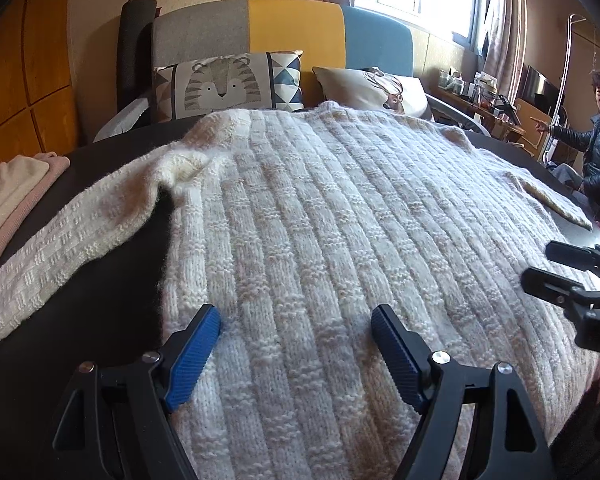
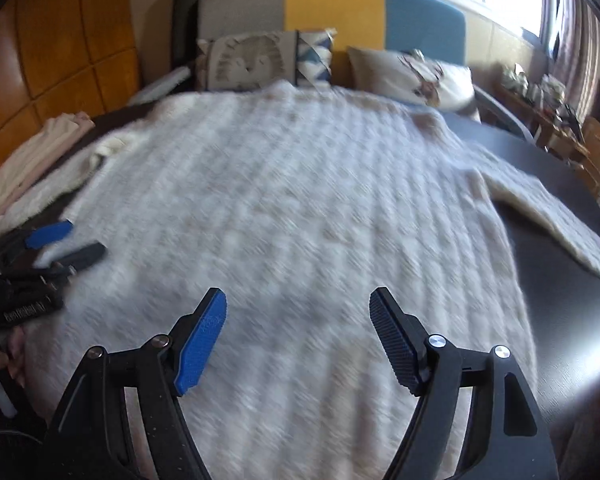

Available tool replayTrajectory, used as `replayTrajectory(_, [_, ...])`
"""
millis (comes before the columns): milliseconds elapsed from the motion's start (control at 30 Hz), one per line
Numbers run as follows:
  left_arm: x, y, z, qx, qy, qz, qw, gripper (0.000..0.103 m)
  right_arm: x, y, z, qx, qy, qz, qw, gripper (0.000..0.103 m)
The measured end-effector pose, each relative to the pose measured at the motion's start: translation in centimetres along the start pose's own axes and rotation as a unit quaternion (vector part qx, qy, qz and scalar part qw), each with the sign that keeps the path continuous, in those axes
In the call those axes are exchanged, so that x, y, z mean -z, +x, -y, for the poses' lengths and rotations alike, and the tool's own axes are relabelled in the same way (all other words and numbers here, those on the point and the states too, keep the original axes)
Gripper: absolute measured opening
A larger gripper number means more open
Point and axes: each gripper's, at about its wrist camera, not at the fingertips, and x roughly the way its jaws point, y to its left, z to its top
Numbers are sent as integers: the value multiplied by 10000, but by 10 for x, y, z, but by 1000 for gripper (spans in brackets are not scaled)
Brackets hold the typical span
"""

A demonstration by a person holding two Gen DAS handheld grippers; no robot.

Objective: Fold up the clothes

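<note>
One cream knit sweater [image 1: 320,240] covers most of the dark desk [image 1: 100,300], spread flat, its long axis running from the near hem at 6 o'clock to the collar at 12 o'clock, toward the sofa. Ribbing follows the same line. Left sleeve [image 1: 60,248] trails out to 9 o'clock onto bare desk; right sleeve [image 2: 560,232] angles off to 3 o'clock.

Both tools sit over the near hem, pointing steeply down along the long axis. Left tool [image 1: 296,336] hangs over the hem's left part, jaws wide, nothing between the pads, left sleeve closest to it. Right tool [image 2: 298,320] hangs over the hem's right half, jaws wide, empty; its view is blurred. My read: a fold across the body takes a sleeve first, each tool working its own side.

Desk surface is dark, smooth, reflective at the right edge. Folded pale garments [image 1: 8,200] are stacked at 9 o'clock. Beyond, at 12 o'clock, two cushions on a grey-yellow-blue sofa [image 1: 292,32]; bright window at 1 o'clock; a seated person [image 1: 596,152] in a dark jacket at 3 o'clock.
</note>
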Motion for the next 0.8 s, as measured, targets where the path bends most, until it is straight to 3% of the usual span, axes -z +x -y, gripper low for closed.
replayTrajectory(33, [0, 0, 0, -7, 3, 3, 10000, 81, 7, 2, 8, 7, 65, -162, 9998, 77])
replayTrajectory(167, [0, 1, 1, -36, 15, 15, 10000, 81, 26, -9, 24, -181, 291, -3, 9994, 77])
replayTrajectory(367, [1, 2, 2, -78, 33, 27, 10000, 82, 22, -18, 27, -264, 441, 151, 9986, 77])
replayTrajectory(567, [1, 2, 3, -105, 46, 9, 9999, 82, 20, -18, 60, 17, 849, -45, 9964, 77])
replayTrajectory(633, [1, 2, 3, -107, 47, 2, 9999, 82, 28, -16, 68, 16, 886, -215, 9958, 77])
replayTrajectory(800, [-7, 0, 7, -145, -63, -154, 9998, 80, 37, -25, 65, 11, 582, -137, 9982, 77])
